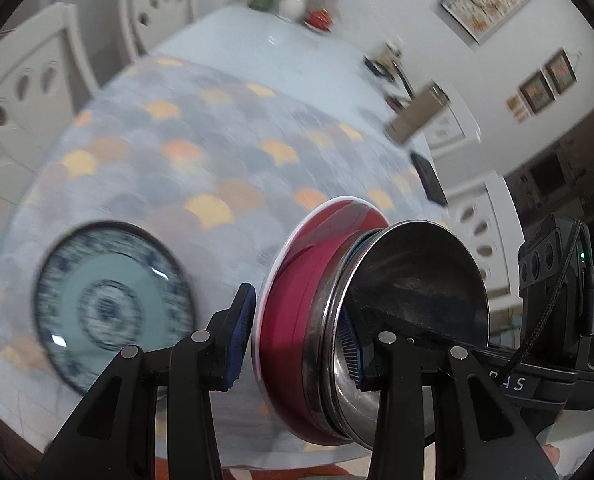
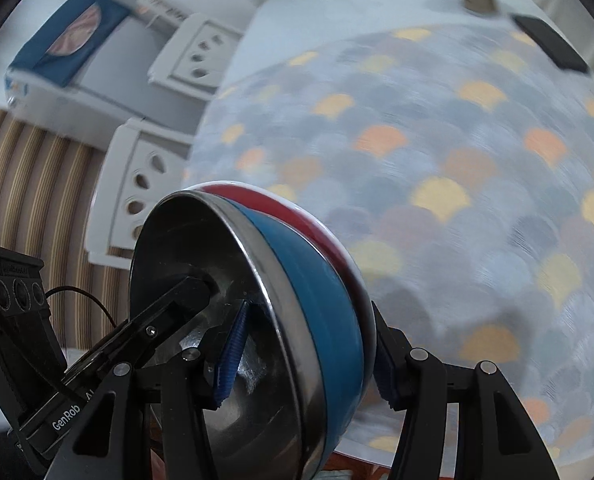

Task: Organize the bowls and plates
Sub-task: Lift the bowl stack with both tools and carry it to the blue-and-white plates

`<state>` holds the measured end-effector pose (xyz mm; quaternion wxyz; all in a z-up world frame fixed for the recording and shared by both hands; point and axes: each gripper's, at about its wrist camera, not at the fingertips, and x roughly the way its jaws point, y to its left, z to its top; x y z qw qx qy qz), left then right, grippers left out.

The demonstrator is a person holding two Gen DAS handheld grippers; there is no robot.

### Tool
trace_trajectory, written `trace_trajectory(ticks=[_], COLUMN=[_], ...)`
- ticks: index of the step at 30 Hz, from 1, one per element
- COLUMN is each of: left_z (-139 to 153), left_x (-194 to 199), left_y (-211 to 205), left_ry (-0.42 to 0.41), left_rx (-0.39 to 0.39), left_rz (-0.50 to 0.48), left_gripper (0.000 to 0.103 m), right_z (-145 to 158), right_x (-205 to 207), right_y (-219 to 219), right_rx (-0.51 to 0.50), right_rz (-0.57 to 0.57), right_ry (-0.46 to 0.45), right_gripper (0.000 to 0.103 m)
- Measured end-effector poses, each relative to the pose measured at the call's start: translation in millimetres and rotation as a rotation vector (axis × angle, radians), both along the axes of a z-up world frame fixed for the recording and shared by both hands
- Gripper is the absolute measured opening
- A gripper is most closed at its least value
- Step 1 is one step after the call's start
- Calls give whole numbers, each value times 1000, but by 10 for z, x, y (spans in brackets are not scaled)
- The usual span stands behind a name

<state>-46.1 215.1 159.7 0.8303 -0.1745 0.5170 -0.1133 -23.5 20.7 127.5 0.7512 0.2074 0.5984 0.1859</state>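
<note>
A nested stack of bowls hangs tilted above the table: a steel bowl (image 1: 417, 280) innermost, a blue bowl (image 2: 321, 312) around it and a red bowl (image 1: 309, 280) outermost. My left gripper (image 1: 297, 340) is shut on the stack's near wall, one pad (image 1: 241, 332) against the red outside and the other inside the steel bowl. My right gripper (image 2: 307, 360) is shut on the opposite wall, with one pad (image 2: 231, 356) inside the steel bowl (image 2: 201, 280). A blue-patterned plate (image 1: 113, 308) lies flat on the table, to the left of the stack.
A scale-patterned cloth (image 1: 217, 152) covers the near table. A dark phone (image 2: 549, 42) and a tall tan cup (image 1: 417, 112) stand near the far right edge. Flowers in a white vase (image 1: 293, 0) are at the far end. White chairs (image 1: 21, 92) line the left side.
</note>
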Motion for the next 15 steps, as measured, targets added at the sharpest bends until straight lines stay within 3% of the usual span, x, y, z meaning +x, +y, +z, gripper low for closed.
trace_trajectory(ticks=[7,15], left_z=[73,-304], left_x=[-85,-113], left_y=[762,1368], left_ry=[-5,75], left_rx=[-17,-46], left_rz=[142,220], left_gripper=[36,36], right_z=[138,-249], right_x=[189,295], right_y=[887,1544], right_rx=[-25,-59], right_rz=[158,249], right_ry=[-12,98], right_gripper=[55,55])
